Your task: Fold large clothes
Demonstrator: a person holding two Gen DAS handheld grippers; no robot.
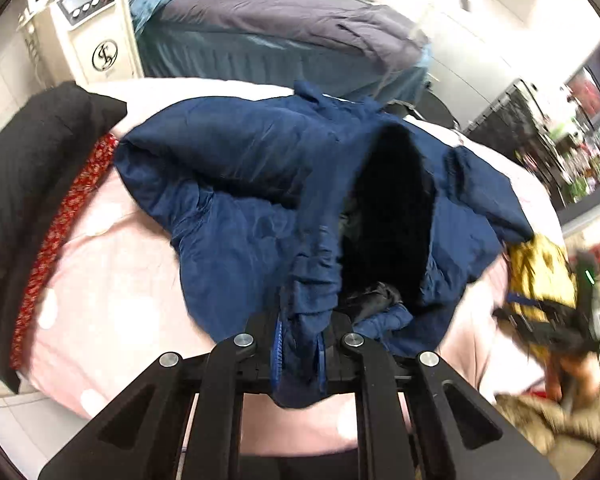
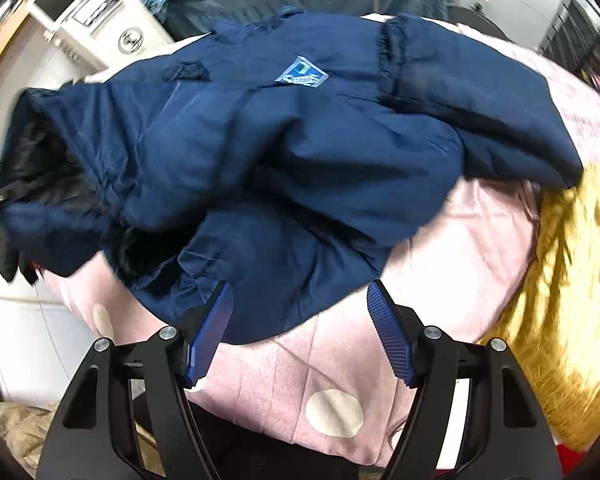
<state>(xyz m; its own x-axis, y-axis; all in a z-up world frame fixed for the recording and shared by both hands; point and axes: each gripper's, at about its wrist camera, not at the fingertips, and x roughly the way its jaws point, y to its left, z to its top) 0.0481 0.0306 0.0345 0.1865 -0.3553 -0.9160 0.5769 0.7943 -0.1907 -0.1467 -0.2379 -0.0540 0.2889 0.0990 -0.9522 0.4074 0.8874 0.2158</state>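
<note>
Left wrist view: the left tool is closed on a bunched edge of the large navy-blue padded jacket, fabric pinched between its blue ribbed pads. The jacket lies crumpled on the pink dotted bed cover, its black lining exposed at an opening beyond the tool. The grip on the edge appears meant to drag or lift that side for straightening. Left of the jacket sits a black garment with a red patterned strip. Right of the jacket, a yellow patterned cloth is blurred.

Right wrist view: the right tool stands open, empty, its pads spread just above the jacket's near hem. A pale triangular badge shows on the jacket's upper face. The yellow shiny fabric lies right of the jacket on the bed cover. In my judgement the open tool is placed to take the hem; folding has barely begun, the jacket being still heaped.
</note>
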